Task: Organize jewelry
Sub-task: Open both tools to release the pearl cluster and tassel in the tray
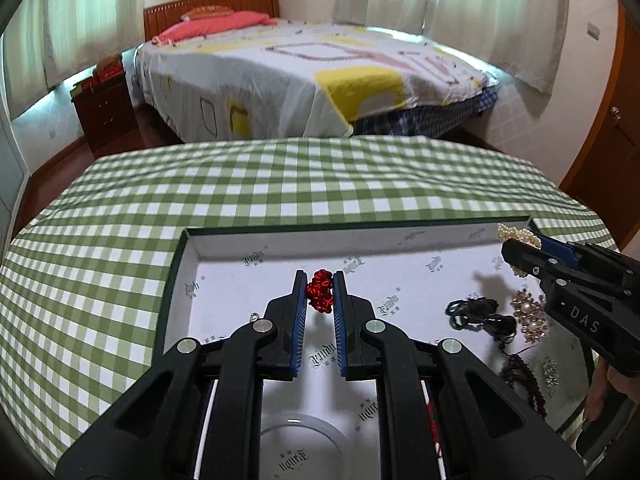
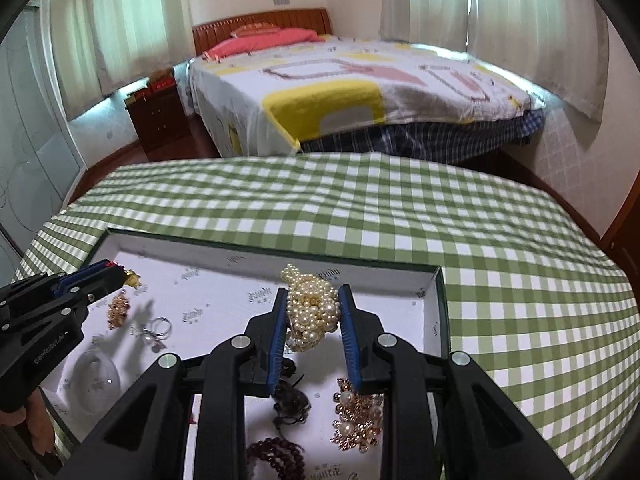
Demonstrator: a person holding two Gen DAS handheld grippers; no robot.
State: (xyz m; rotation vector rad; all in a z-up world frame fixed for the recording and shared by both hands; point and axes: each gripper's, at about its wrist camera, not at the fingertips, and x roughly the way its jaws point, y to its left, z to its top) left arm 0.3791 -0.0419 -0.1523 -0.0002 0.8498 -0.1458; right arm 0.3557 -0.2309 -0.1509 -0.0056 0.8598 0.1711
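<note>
Left gripper (image 1: 320, 292): jaws narrowed onto the red knotted ornament (image 1: 320, 291), pinched at the very tips so the bundle stays clear of the tray floor; a red cord seems to trail back under the right finger, though the view there is poor
Right gripper (image 2: 313, 314): jaws pressed against both sides of the pearl strand bundle (image 2: 312, 308), held mid-pad, likely because a loose heap of beads needs a broad grip to avoid spilling
Tray (image 1: 176, 272): shallow white-lined box with a dark rim, lying on the green checked tablecloth (image 1: 280, 184); both held pieces hang over it, red one left of centre, pearls towards its right far corner
Loose jewelry, right part: black cord piece (image 1: 480, 318), gold-and-pearl brooch (image 1: 530, 316) and dark red bead bracelet (image 1: 524, 380) lie near each other on the lining
Loose jewelry, left part: ring and small gold pieces (image 2: 154, 330), well apart from the right cluster
Clear round dish (image 2: 98, 374): at the near left, apparently empty
Judgement: sorting in progress, each hand carrying one item to its own spot
</note>
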